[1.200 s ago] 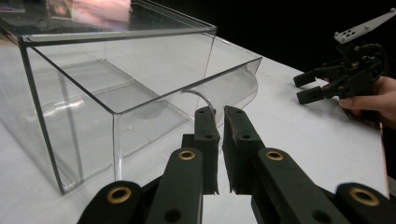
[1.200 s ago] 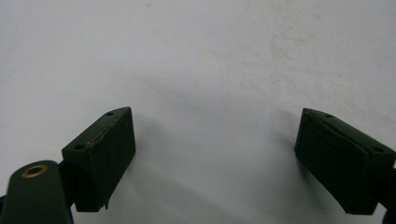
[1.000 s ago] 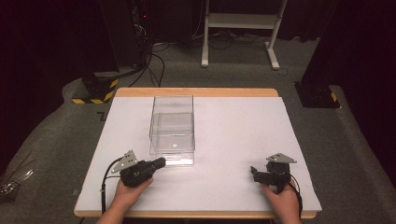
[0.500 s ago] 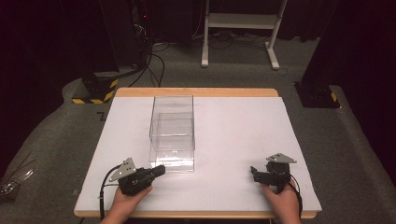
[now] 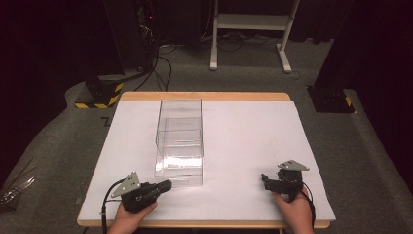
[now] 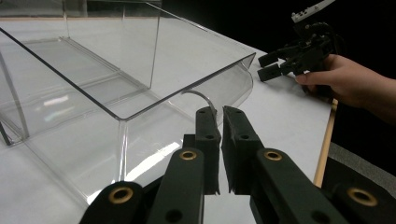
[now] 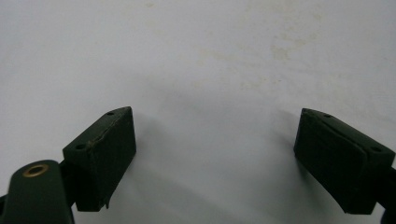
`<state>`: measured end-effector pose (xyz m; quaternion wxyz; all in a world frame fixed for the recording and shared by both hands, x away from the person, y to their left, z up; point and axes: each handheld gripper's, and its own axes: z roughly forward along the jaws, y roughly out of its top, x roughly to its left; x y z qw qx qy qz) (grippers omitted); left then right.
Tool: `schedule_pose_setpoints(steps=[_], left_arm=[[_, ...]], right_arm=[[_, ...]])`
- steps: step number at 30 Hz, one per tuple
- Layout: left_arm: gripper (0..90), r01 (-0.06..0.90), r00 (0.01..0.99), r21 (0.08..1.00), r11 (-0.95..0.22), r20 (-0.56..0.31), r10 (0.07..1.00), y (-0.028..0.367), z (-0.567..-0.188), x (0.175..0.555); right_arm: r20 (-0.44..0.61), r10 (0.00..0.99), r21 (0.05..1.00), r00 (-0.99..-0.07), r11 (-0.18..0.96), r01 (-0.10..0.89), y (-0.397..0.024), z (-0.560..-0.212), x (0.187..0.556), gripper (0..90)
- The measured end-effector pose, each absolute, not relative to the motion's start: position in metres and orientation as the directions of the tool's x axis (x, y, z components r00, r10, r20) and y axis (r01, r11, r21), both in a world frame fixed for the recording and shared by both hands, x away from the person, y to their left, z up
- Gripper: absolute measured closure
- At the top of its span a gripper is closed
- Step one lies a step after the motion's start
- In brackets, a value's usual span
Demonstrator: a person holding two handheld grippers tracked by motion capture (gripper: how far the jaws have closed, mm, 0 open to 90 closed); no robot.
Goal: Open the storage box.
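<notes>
A clear plastic box (image 5: 179, 141) with an open top stands left of centre on the white table (image 5: 248, 131). My left gripper (image 5: 167, 185) lies low just in front of the box's near end, jaws shut with nothing between them. In the left gripper view its tips (image 6: 219, 112) point at the box's (image 6: 116, 79) near corner, a short way from it. My right gripper (image 5: 264, 179) rests near the front right of the table, open and empty. The right gripper view has its jaws (image 7: 215, 126) spread wide over bare white surface. The left gripper view also catches that right gripper (image 6: 271, 65), held by a hand.
The table has a wooden rim (image 5: 204, 96). Beyond it on the grey floor are a black stand with yellow-black stripes (image 5: 97, 95), a white frame (image 5: 248, 29) and a black base (image 5: 331, 97). Cables (image 5: 163, 68) trail on the floor.
My left gripper has drawn back from the box toward the table's near edge. The right gripper has not moved.
</notes>
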<state>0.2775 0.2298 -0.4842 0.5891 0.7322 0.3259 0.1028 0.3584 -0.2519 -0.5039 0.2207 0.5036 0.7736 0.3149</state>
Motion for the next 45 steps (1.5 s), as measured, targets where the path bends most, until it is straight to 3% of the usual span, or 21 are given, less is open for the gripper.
schedule_pose_setpoints(steps=[22,29,45], left_arm=[[84.2,0.358,0.773,0.928,-0.105,-0.231,0.59,0.234,-0.485,0.261],[76.6,0.327,0.766,0.94,-0.098,-0.203,0.61,0.24,-0.475,0.256],[72.6,0.272,0.681,0.962,0.001,-0.193,0.707,0.28,-0.461,0.257]], right_arm=[[-0.025,0.919,0.71,-0.395,0.294,0.64,-0.252,-0.504,0.358,13.2],[-0.024,0.918,0.71,-0.395,0.294,0.64,-0.252,-0.504,0.358,13.3],[-0.025,0.918,0.71,-0.395,0.295,0.64,-0.252,-0.504,0.358,13.2]])
